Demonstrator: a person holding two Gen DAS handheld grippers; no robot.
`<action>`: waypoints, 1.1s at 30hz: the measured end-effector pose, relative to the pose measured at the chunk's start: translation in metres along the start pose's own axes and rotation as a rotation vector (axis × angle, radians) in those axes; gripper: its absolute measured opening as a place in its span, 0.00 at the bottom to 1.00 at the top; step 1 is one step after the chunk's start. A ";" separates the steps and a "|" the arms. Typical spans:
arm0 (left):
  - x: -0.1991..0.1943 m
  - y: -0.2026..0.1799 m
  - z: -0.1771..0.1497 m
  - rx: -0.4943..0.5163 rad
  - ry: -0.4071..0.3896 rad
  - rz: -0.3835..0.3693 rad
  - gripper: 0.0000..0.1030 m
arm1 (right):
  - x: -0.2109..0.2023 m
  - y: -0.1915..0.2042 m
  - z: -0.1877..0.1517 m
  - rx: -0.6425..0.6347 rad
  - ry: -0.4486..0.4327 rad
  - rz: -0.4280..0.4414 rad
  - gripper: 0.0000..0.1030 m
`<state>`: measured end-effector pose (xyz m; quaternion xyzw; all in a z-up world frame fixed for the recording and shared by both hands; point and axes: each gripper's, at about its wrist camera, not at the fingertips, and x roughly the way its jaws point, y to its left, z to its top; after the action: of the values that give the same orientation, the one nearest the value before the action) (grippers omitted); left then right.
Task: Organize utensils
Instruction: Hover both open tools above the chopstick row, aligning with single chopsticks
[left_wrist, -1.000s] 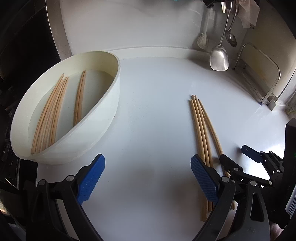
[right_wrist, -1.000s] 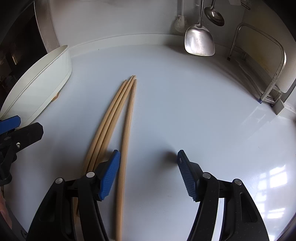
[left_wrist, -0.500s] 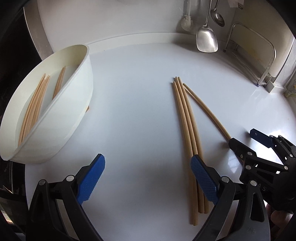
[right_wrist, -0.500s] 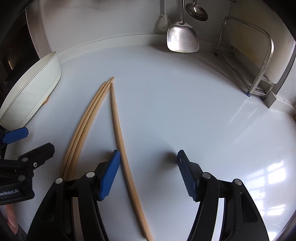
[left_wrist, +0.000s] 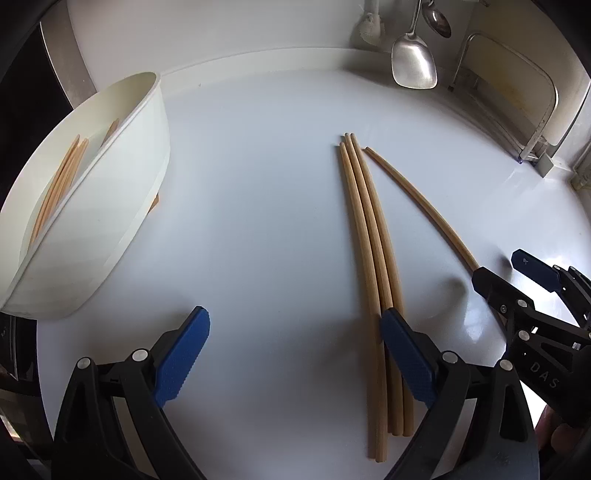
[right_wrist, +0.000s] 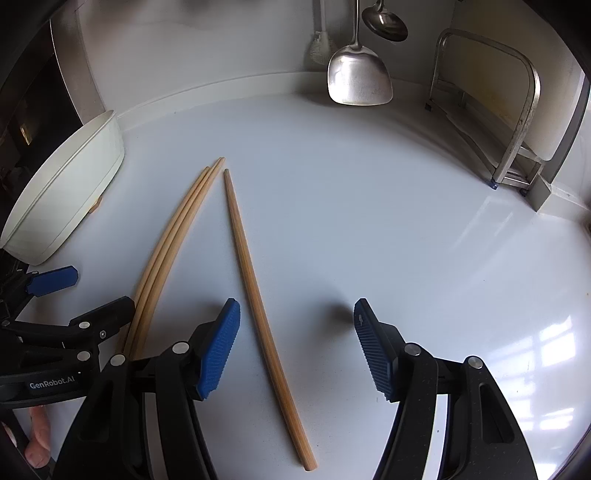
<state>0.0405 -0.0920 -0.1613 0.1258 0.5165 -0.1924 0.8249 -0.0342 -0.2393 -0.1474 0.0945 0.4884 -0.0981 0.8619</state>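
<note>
Three wooden chopsticks (left_wrist: 373, 258) lie together on the white counter, and a single chopstick (left_wrist: 417, 199) lies apart to their right. My left gripper (left_wrist: 295, 354) is open; its right finger sits over the trio's near part. In the right wrist view my right gripper (right_wrist: 295, 347) is open, and the single chopstick (right_wrist: 255, 295) lies between its fingers on the counter. The trio (right_wrist: 166, 254) lies to its left. A white oval tray (left_wrist: 122, 199) at the left holds several chopsticks (left_wrist: 59, 184).
A metal spatula (right_wrist: 358, 77) and a ladle (right_wrist: 384, 22) hang on the back wall. A metal rack (right_wrist: 517, 122) stands at the back right. The counter's rear edge curves up into the wall.
Both grippers have shifted right and forward. The single chopstick has swung away from the trio and now lies between my right gripper's fingers. The tray has slid left in view.
</note>
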 end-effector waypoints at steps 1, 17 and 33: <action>0.000 -0.001 0.000 0.002 -0.001 0.000 0.89 | 0.000 -0.001 0.000 0.002 0.000 -0.001 0.60; 0.008 0.007 0.006 -0.040 0.019 0.030 0.90 | 0.000 -0.003 0.002 0.007 -0.002 0.005 0.60; 0.016 0.008 0.019 -0.104 0.003 0.030 0.84 | 0.006 0.013 0.001 -0.089 -0.028 -0.008 0.47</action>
<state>0.0657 -0.0958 -0.1669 0.0908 0.5249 -0.1529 0.8324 -0.0264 -0.2274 -0.1514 0.0528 0.4804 -0.0813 0.8717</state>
